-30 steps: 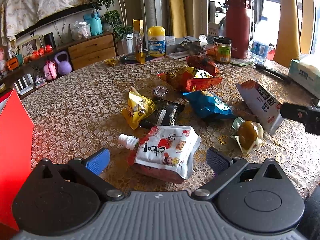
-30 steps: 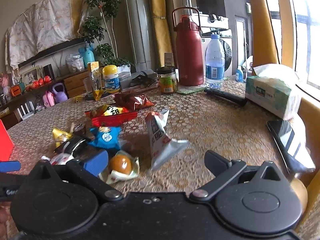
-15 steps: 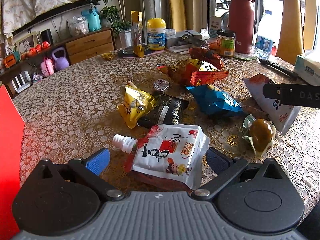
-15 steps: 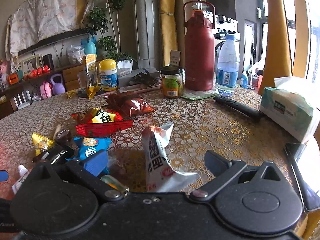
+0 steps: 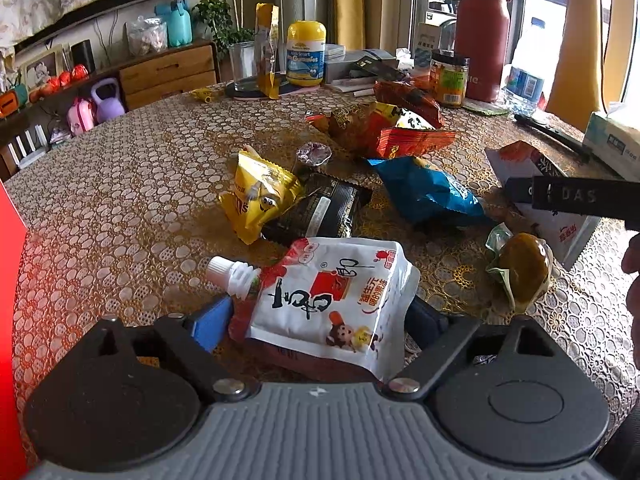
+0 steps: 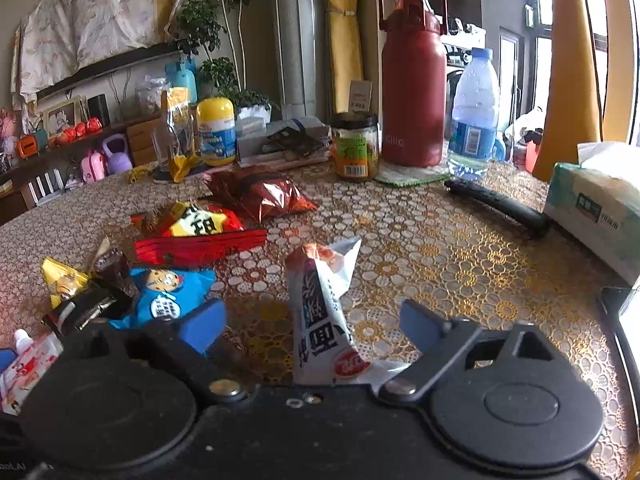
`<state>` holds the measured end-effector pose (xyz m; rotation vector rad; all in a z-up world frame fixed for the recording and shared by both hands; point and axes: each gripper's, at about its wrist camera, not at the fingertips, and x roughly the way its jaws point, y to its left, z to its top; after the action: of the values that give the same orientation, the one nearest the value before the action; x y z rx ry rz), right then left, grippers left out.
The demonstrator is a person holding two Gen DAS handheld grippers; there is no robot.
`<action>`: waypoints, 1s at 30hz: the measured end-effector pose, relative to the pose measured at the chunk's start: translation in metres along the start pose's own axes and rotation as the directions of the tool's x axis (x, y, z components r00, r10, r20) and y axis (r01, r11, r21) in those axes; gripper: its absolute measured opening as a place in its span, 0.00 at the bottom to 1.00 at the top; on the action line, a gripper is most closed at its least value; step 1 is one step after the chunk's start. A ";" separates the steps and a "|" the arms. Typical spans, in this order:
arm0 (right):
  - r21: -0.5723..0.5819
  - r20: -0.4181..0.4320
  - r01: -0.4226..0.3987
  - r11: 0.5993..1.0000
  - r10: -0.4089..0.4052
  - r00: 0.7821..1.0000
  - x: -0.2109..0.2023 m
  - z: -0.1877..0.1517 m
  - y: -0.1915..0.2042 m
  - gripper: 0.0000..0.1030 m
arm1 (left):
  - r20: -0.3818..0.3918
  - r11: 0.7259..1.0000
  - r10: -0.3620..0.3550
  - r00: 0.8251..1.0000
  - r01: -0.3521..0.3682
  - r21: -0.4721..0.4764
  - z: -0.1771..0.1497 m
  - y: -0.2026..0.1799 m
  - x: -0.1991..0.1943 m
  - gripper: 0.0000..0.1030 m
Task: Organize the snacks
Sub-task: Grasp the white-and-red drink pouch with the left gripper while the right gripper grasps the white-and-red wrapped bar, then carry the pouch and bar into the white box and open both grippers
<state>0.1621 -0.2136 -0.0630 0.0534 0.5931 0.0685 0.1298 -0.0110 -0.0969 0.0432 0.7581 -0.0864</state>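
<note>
A lived-in home — wooden dresser, houseplant, tablecloth.

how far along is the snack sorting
Done: nothing visibly sorted. In hand: left tool open around the white spout pouch; right tool open around the white packet. Left: yellow, black and blue packs.

From my remote station I count on the desk: one white spouted pouch, one yellow packet, one black packet, one blue bag, two red bags, one white upright bag (partly crumpled), one wrapped egg-shaped snack.
</note>
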 end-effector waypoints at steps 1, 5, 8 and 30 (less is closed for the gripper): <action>0.003 -0.008 0.003 1.000 -0.003 1.000 0.002 -0.001 0.000 0.77 | 0.001 1.000 0.000 1.000 0.000 -0.001 0.000 0.000 0.000 0.85; 0.015 -0.022 0.007 1.000 -0.007 1.000 0.005 -0.003 -0.002 0.61 | 0.008 1.000 0.000 1.000 0.000 0.001 -0.001 0.001 -0.002 0.83; 0.033 -0.028 0.008 0.999 -0.007 1.000 0.006 -0.004 -0.005 0.42 | 0.014 1.000 0.004 1.000 -0.004 0.000 -0.003 0.001 -0.004 0.82; 0.123 0.039 -0.071 0.990 0.066 0.997 -0.027 -0.002 -0.014 0.24 | 0.111 0.999 -0.016 0.994 0.019 -0.028 0.001 0.004 -0.056 0.77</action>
<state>0.1396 -0.2299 -0.0508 0.1951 0.5606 0.0972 0.0904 -0.0034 -0.0579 0.0045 0.6482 -0.0936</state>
